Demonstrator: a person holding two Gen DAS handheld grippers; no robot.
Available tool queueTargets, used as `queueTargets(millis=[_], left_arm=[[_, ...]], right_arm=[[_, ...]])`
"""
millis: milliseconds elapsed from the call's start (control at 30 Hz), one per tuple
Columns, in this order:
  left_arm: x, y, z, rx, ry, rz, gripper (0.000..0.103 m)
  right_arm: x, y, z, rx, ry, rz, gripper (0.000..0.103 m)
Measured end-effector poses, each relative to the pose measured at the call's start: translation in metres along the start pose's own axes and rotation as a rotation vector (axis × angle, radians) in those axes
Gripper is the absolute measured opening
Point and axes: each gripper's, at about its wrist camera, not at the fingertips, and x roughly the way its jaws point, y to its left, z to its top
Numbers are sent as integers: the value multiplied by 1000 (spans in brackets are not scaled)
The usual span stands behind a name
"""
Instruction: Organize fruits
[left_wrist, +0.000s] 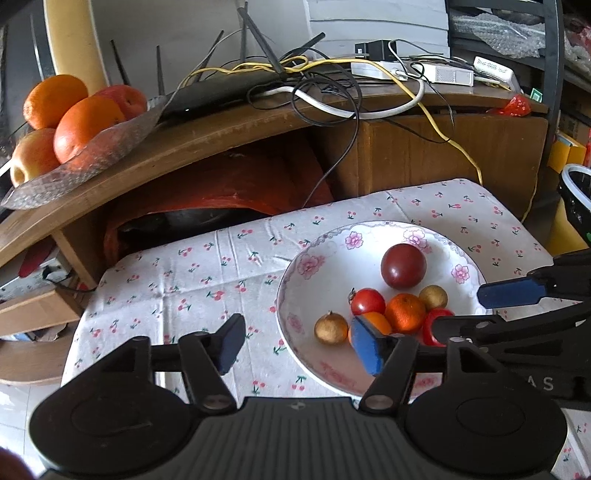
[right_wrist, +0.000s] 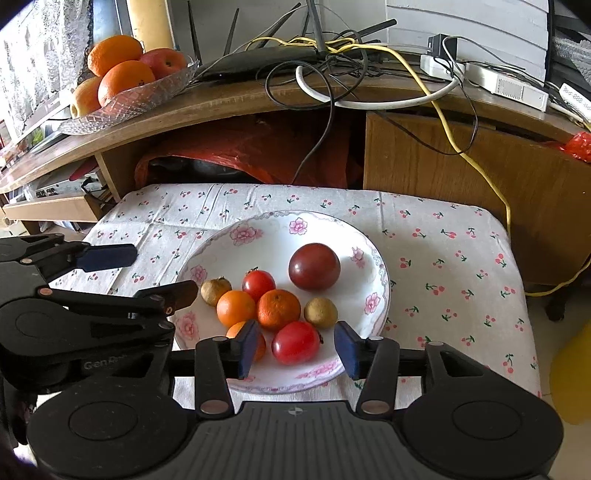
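Right gripper agape around tomato

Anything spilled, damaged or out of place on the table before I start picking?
Nothing stands out. All the small fruits sit inside the plate, none spilled onto the cloth. The cloth is only creased. Both grippers, left and right, are open and empty.
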Motion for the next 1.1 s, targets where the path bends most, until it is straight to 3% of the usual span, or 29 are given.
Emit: queueTargets(millis=[67,333,1100], left_arm=[[-3,2,-4,-12,5,1,80],[-19,-7,-14,5,1,18,86],[-60,-5,-44,-73,0,8,89]], right_arm=[[-4,0,-3,-3,0,-3,46],[-21,0,-12,8,-4,-15,47],[-67,12,-42,41,-32,-20,51]])
